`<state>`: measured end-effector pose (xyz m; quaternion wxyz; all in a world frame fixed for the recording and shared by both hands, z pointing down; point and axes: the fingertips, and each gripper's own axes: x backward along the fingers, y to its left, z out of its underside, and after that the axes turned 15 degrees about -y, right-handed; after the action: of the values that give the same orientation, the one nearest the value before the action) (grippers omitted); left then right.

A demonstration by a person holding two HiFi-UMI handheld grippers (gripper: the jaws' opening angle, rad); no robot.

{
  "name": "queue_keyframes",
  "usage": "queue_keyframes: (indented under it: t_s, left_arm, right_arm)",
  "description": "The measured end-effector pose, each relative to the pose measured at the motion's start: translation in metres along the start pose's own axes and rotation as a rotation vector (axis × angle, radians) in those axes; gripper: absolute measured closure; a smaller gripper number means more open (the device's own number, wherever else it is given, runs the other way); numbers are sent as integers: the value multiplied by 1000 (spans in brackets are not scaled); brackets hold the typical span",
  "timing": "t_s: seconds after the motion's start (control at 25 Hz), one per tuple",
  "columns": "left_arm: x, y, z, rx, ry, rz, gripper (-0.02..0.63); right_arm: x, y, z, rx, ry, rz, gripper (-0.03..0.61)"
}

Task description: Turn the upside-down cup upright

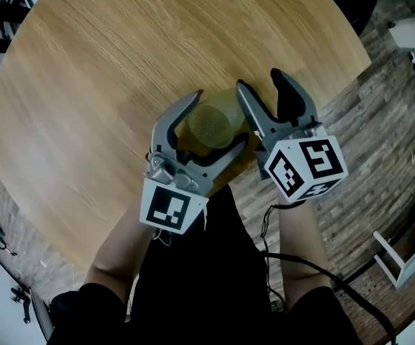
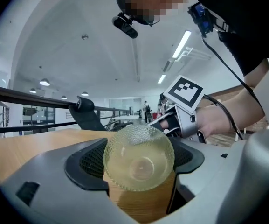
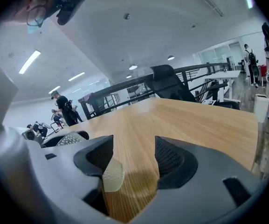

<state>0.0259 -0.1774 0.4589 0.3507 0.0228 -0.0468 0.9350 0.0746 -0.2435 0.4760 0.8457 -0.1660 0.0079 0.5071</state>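
A yellow-green, dimpled translucent cup is tipped on its side just above the round wooden table, near its front edge. My left gripper is shut on it, with one pad on each side. In the left gripper view the cup shows a round end facing the camera, filling the gap between the jaws of the left gripper. My right gripper is open just right of the cup, its nearer finger close beside it. In the right gripper view, the right gripper holds nothing, and a sliver of the cup shows by the left jaw.
The table's curved edge runs just right of the grippers, with plank floor beyond it. White furniture stands at the far right. A black cable trails from the right gripper. A dark chair sits at the table's far side.
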Motion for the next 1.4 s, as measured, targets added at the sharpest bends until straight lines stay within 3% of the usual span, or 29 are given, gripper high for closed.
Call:
queue_keyframes:
  t_s: [0.48,0.8,1.04,1.12,1.28,1.32,1.4]
  left_arm:
    - [-13,-8,4,-10,-6,68,209]
    - [-9,-10,-6,4,-33,69,207]
    - [1,-5,-45,10,-92,0,209]
    - [13,-2,-66,11,-97,-47,257]
    - [39,5,-115,57,-129,-219,552]
    - [44,2,-126,76,-130,-254,594]
    - [53,-8,-141,93,-111,-293,604]
  right_arm:
    - [0,-12,42,53,110,58,321]
    - [9,-16,30,48,77,83,321]
    - [33,-12,-4,89,20,91,322]
    - [49,2,-29,116,-28,90,336]
    - [88,38,-84,152,-130,102,521]
    - [98,49,-92,150,-138,97,541]
    - [116,67,-102,154,-142,82,561]
